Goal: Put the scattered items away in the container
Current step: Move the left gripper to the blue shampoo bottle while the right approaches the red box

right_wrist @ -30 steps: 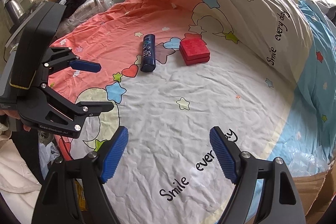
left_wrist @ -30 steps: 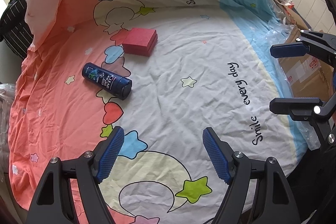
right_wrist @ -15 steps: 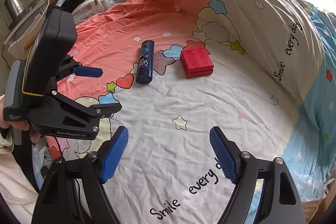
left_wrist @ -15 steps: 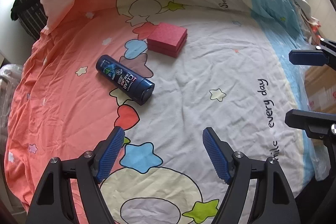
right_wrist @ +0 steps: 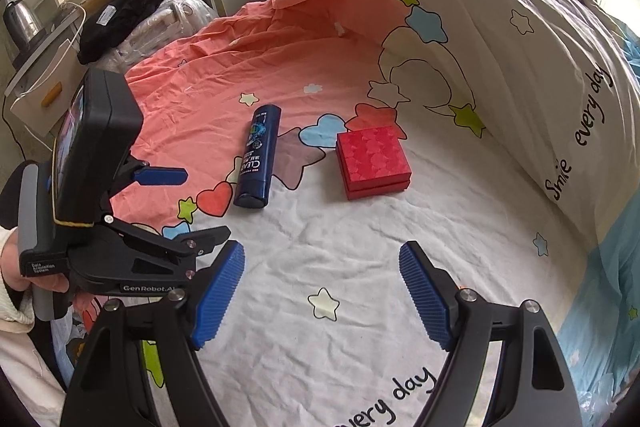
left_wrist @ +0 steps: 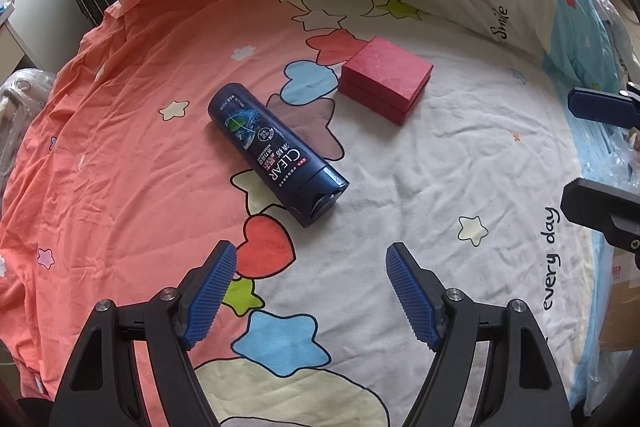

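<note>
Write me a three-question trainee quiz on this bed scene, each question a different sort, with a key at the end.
1. True or false: the dark blue shampoo bottle stands upright on the bedsheet.
2. Multiple choice: the red gift box is A) stacked on the bottle, B) lying beside the bottle without touching it, C) held in a claw.
3. Fill in: both the left claw and the right claw have their jaws ____ and hold nothing.

Key
1. False: it lies on its side, cap end towards the left claw.
2. B.
3. Open.
</note>
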`<control>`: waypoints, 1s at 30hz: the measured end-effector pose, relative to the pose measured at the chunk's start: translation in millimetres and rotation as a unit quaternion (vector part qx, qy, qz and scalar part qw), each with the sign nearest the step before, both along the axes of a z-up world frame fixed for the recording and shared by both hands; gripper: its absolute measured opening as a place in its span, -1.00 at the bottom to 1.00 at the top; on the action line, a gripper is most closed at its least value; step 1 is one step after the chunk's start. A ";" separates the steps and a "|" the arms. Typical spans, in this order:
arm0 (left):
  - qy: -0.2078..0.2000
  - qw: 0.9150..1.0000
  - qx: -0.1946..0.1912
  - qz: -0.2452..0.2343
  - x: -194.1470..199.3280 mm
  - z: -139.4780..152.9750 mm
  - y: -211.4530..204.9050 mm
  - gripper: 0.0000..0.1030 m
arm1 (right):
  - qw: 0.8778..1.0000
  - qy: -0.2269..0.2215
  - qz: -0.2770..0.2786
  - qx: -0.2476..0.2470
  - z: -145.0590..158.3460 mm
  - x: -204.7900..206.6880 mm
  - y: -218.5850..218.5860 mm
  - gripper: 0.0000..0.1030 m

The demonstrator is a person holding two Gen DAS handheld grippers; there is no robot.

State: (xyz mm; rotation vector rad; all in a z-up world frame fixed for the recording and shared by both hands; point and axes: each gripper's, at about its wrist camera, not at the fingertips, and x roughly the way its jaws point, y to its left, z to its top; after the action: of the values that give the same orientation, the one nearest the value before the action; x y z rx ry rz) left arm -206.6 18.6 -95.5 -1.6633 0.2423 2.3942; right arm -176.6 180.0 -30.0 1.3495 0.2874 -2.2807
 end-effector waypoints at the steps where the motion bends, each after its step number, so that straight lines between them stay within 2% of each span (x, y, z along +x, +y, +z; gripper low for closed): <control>1: -0.002 1.000 0.000 0.004 -2.9 -2.4 0.2 0.55 | 1.000 0.001 -0.001 0.000 -2.1 -5.3 -1.8 0.50; 5: -0.001 1.000 0.001 0.023 -12.8 -11.4 -0.5 0.55 | 1.000 0.013 0.015 0.003 -7.9 -19.6 -10.4 0.50; 14: -0.005 0.998 0.012 0.062 -41.3 -31.9 -5.5 0.55 | 0.999 0.002 0.033 0.004 -32.0 -53.9 -18.6 0.50; 30: -0.006 0.996 0.051 0.071 -57.6 -35.9 -4.8 0.55 | 0.998 -0.006 0.054 0.015 -58.3 -88.3 -33.6 0.50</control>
State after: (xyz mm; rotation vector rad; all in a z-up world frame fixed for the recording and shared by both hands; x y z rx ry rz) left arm -264.2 13.8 -131.4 -1.7003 -0.0006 2.4509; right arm -264.9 146.5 -88.3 1.3290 0.3823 -2.1856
